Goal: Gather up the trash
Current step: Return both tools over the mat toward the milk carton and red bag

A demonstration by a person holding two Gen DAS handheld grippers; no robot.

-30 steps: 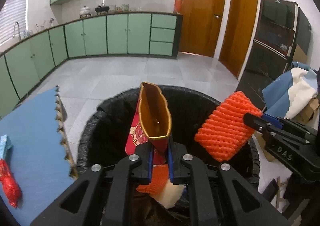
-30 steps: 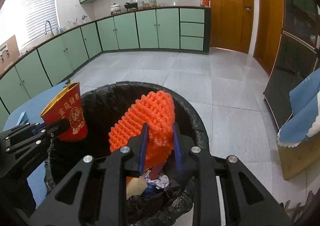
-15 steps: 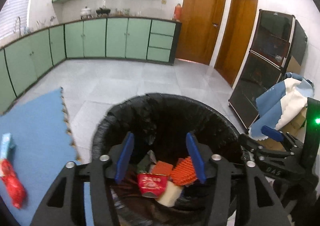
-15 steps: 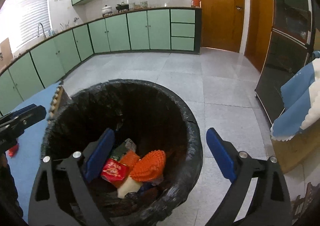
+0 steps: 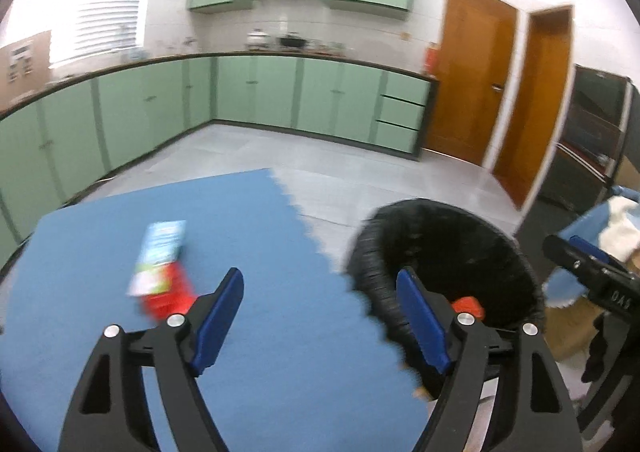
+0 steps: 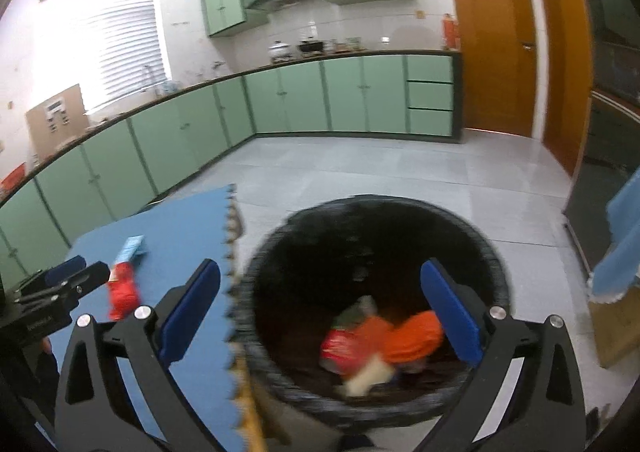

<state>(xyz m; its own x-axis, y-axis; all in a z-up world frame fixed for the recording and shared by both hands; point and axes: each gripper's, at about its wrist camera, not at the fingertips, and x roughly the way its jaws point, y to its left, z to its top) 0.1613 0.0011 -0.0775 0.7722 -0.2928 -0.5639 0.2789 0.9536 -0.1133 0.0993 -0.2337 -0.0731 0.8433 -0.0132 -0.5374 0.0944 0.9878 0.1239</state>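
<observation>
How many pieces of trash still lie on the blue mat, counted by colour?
Red wrapper: 1
Blue-and-white carton: 1
Total on the blue mat: 2

Little can be read. The right tongs, seen at the right edge of the left wrist view, carry white characters on their black body that appear upside down, roughly "DAS". The blue-and-white packet on the blue mat and the red wrapper just beside it bear print too blurred to read.
</observation>
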